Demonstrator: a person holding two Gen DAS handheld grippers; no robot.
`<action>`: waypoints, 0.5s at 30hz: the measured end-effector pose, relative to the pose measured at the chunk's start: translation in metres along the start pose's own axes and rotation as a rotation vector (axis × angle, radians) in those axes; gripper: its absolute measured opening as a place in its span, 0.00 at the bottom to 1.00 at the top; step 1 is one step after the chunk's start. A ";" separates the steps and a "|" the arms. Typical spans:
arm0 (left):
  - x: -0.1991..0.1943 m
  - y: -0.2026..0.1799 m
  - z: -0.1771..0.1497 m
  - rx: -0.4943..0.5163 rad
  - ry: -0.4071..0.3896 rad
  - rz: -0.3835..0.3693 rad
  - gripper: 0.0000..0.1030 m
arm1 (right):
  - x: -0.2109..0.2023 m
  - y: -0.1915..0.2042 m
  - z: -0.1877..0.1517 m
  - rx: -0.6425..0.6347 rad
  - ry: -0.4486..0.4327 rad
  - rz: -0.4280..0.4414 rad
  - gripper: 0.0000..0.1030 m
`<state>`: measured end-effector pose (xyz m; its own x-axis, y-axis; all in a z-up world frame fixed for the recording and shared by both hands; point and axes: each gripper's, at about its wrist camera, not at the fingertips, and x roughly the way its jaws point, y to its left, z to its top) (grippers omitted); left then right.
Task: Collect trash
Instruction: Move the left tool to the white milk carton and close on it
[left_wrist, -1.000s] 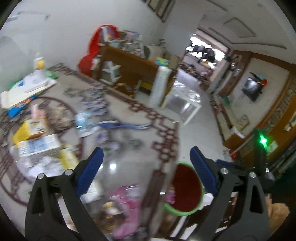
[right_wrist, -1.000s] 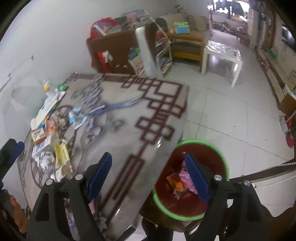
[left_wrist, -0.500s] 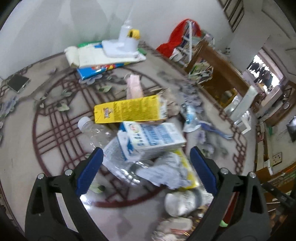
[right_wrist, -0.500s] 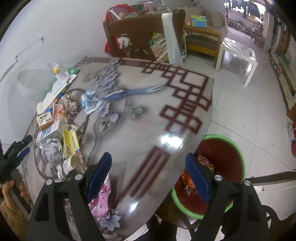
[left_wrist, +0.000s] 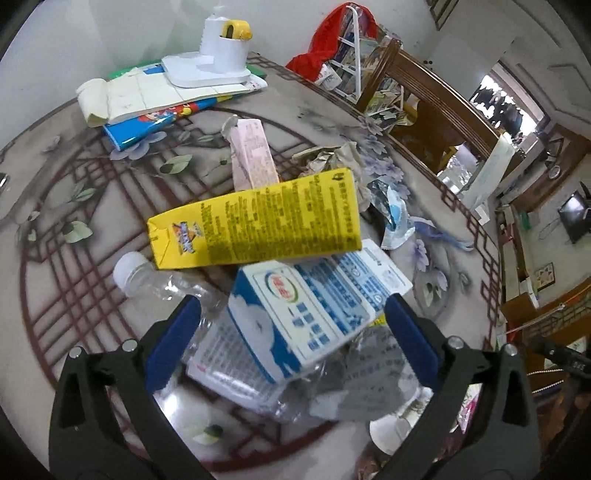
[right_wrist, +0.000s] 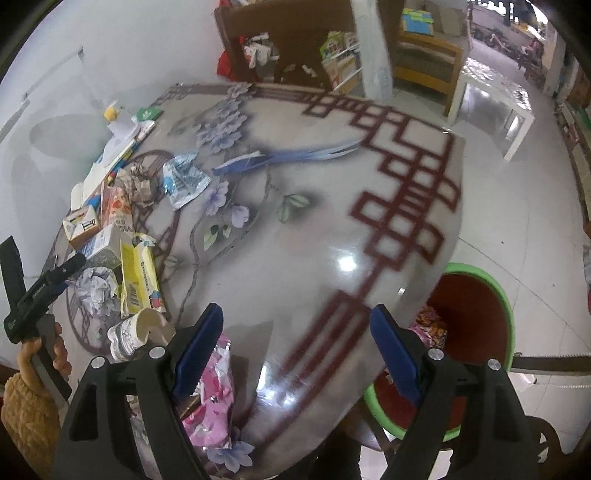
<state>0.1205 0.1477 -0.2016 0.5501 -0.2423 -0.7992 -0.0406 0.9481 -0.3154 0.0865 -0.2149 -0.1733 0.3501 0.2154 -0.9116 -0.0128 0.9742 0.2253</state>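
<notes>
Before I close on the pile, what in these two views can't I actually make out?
- Clear bottle: left wrist view, body hidden under the blue-white carton.
- Red bin: right wrist view, contents mostly hidden by the table edge and the right gripper.
- Pink wrapper: right wrist view, partly behind a finger.
- Carton print: too small.

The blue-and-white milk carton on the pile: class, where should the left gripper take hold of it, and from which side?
Grip the blue-and-white milk carton across its two long flat sides, coming down from above. It lies tilted on the plastic bottle, already between the open left gripper fingers, whose jaws have just been opening.
</notes>
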 end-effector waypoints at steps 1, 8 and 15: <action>0.001 0.000 0.001 0.002 0.000 -0.007 0.92 | 0.003 0.003 0.002 -0.008 0.005 0.003 0.77; -0.008 -0.005 0.008 0.001 -0.028 -0.077 0.51 | 0.020 0.033 0.027 -0.073 0.019 0.030 0.77; -0.028 0.003 0.002 -0.068 -0.042 -0.109 0.44 | 0.031 0.075 0.061 -0.155 -0.002 0.082 0.77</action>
<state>0.1066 0.1580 -0.1789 0.5888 -0.3325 -0.7367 -0.0343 0.9003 -0.4338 0.1534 -0.1393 -0.1637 0.3438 0.2946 -0.8916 -0.1854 0.9521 0.2431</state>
